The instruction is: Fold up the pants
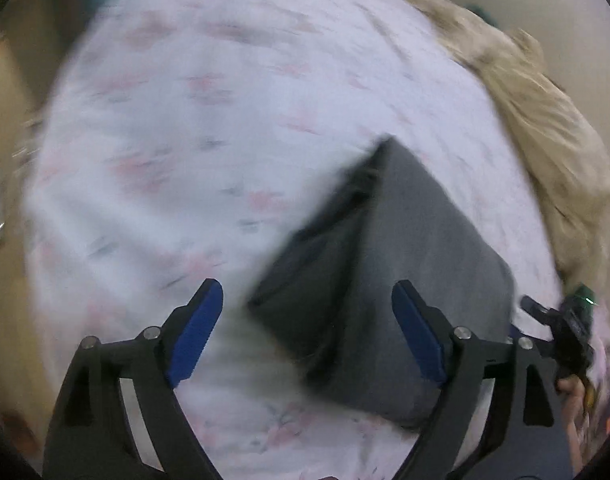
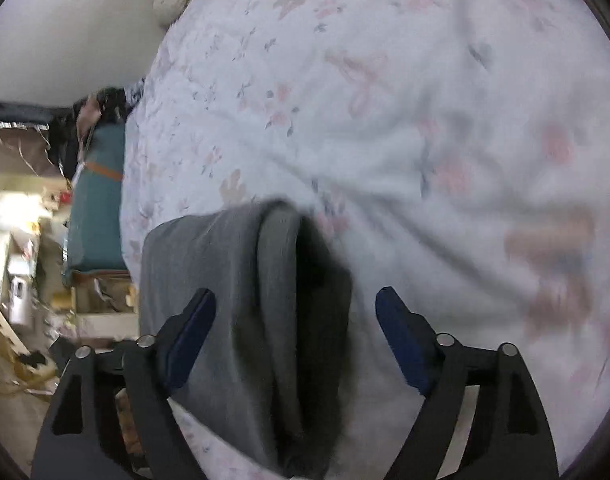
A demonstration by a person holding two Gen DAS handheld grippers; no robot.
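The left gripper (image 1: 307, 336) stands with its jaws wide apart, nothing pressed between the blue pads (image 1: 197, 332). The grey pants (image 1: 385, 272) lie folded into a compact bundle on the floral bedspread (image 1: 165, 140), just ahead of the fingertips and reaching back between them toward the right-hand finger — close to that pad, though blur hides whether cloth and pad touch. A tan blanket (image 1: 545, 128) is heaped beyond the bundle, far out to the right of the tool. At the right edge of this view the right gripper (image 1: 561, 328) shows as a dark shape, with part of a hand (image 1: 571, 388) under it.

The right gripper (image 2: 295, 332) is likewise spread open, gripping nothing. From it, the pants (image 2: 225, 300) sit between and ahead of the fingers, nearer the left finger, which overlaps the cloth — the folded edges form a rounded ridge running away from the tool. The bedspread (image 2: 385, 100) fills everything ahead and to the right.
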